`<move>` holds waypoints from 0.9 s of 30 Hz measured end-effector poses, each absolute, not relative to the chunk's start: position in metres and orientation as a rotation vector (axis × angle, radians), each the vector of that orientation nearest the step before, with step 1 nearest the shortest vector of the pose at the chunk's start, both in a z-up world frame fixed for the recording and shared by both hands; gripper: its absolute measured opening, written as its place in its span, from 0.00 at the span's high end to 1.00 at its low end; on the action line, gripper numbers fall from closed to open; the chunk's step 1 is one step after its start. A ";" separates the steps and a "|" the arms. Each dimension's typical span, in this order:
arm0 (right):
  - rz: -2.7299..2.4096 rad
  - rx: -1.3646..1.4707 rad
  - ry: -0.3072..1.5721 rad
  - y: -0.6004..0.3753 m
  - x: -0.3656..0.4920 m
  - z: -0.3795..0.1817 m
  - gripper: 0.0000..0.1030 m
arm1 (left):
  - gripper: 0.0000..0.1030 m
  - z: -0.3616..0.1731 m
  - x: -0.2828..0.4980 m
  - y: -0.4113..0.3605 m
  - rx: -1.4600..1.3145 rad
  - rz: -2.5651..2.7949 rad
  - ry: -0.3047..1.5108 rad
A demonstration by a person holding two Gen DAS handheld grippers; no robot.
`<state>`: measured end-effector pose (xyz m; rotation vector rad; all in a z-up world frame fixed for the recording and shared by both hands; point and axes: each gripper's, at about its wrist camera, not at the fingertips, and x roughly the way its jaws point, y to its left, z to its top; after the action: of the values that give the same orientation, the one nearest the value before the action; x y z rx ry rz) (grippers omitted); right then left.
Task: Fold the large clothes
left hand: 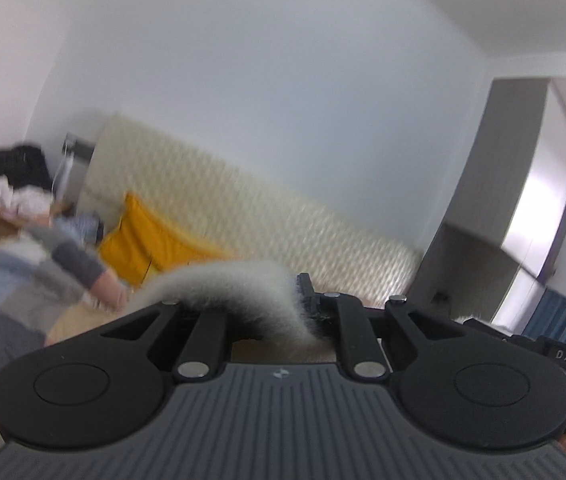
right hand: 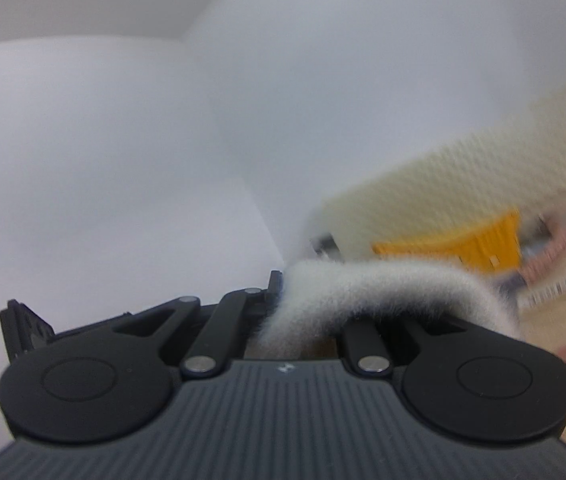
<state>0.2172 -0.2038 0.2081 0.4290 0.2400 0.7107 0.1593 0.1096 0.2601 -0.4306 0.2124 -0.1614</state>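
A fluffy white garment (left hand: 227, 284) is pinched in my left gripper (left hand: 303, 312); its edge arcs up and leftward over the gripper body. The same fluffy white garment (right hand: 383, 284) is pinched in my right gripper (right hand: 283, 300) and arcs off to the right. Both grippers are lifted and tilted up toward the wall, so most of the garment hangs out of view below. Both views are motion-blurred.
A bed with a cream padded headboard (left hand: 263, 208) stands against the white wall, with a yellow pillow (left hand: 147, 236) and a pile of clothes (left hand: 23, 248) on it. A grey wardrobe (left hand: 523, 200) is at the right. The pillow also shows in the right wrist view (right hand: 479, 244).
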 end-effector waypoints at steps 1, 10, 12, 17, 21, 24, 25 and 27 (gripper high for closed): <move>0.694 0.436 0.270 -0.203 0.233 0.193 0.89 | 0.83 0.239 0.174 0.110 -0.432 -0.158 0.235; 0.577 0.508 0.478 -0.195 0.367 0.060 0.88 | 0.83 0.083 0.339 0.122 -0.438 -0.103 0.426; 0.559 0.518 0.508 -0.191 0.396 0.032 0.88 | 0.83 0.042 0.372 0.122 -0.435 -0.101 0.450; 0.539 0.486 0.590 -0.187 0.421 -0.032 0.87 | 0.83 -0.061 0.449 0.138 -0.466 -0.062 0.552; 0.552 0.497 0.638 -0.180 0.449 -0.076 0.85 | 0.79 -0.132 0.495 0.146 -0.460 -0.023 0.636; 0.527 0.486 0.695 -0.173 0.474 -0.112 0.85 | 0.79 -0.176 0.521 0.151 -0.481 -0.009 0.715; 0.516 0.481 0.718 -0.171 0.481 -0.123 0.84 | 0.79 -0.184 0.525 0.152 -0.479 -0.011 0.727; 0.474 0.465 0.758 -0.167 0.493 -0.146 0.82 | 0.76 -0.202 0.534 0.151 -0.452 -0.026 0.745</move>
<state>0.4929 -0.1667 -0.1458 0.4652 0.7579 0.4744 0.5340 0.1506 -0.2019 -0.4518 0.7445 -0.0259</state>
